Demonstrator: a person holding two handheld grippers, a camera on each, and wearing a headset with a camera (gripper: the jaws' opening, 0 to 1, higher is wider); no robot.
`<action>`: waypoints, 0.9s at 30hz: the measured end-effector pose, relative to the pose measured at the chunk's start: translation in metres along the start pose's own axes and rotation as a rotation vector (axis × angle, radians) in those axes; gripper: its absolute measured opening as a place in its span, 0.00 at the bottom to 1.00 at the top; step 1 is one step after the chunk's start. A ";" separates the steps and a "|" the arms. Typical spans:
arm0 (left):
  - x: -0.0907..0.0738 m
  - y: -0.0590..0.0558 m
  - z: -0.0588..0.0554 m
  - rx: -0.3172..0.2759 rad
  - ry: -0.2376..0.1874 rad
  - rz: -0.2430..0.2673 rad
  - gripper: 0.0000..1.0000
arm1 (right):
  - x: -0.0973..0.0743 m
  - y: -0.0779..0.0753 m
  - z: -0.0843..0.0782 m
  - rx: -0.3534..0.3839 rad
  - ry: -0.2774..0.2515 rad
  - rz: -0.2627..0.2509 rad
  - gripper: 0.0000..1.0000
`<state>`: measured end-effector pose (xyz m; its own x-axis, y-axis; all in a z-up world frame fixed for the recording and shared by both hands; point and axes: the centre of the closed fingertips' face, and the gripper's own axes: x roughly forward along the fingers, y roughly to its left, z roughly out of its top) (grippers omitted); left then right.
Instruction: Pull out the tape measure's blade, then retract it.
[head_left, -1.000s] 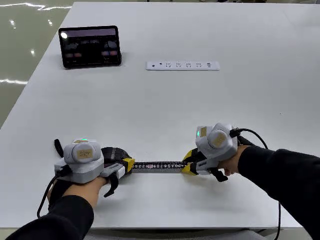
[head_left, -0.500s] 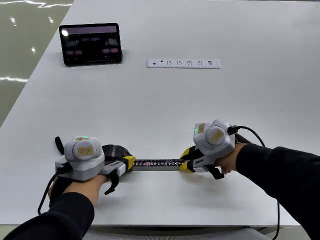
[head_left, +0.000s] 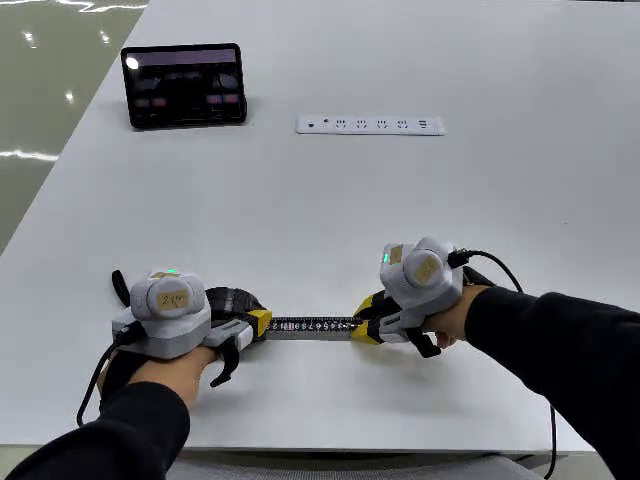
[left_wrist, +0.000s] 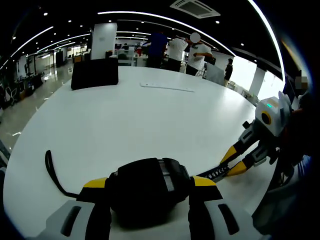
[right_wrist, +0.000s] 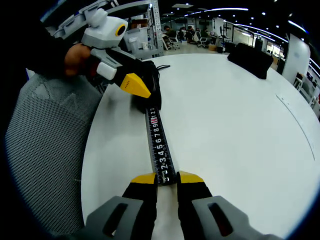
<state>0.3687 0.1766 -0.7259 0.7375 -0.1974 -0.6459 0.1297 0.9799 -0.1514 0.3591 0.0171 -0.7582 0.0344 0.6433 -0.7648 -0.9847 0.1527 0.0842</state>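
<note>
On the white table (head_left: 330, 200), left gripper (head_left: 252, 328) clamps the black tape measure (left_wrist: 147, 192); right gripper (right_wrist: 163, 177) pinches its numbered blade (right_wrist: 156, 135).

Blade (right_wrist: 159, 145) print, right gripper view: black 1 through 9 counting up from the tip toward case (right_wrist: 153, 80), then a red numeral too blurred to read, then black 1 2 3 just short of case. Same scale in head view, digits too small to trust. Yellowish sticker (head_left: 172, 298) on left gripper (head_left: 248, 325) at case, another (head_left: 424, 268) on right gripper (head_left: 362, 330) at blade end away from case: markings unreadable. Tablet (head_left: 184, 84) screen well beyond case: blurred, nothing legible.
</note>
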 end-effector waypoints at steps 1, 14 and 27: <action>0.000 0.000 0.000 -0.001 0.000 0.000 0.58 | 0.001 0.000 0.001 0.000 0.000 0.001 0.10; 0.001 0.001 0.001 -0.005 -0.001 -0.001 0.58 | 0.007 0.002 0.008 -0.006 -0.010 0.004 0.10; 0.001 0.000 0.000 -0.006 -0.002 -0.001 0.58 | 0.012 0.004 0.013 -0.005 -0.019 0.008 0.10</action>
<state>0.3696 0.1769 -0.7260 0.7389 -0.1985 -0.6439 0.1263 0.9795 -0.1570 0.3582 0.0352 -0.7587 0.0299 0.6584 -0.7521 -0.9858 0.1440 0.0868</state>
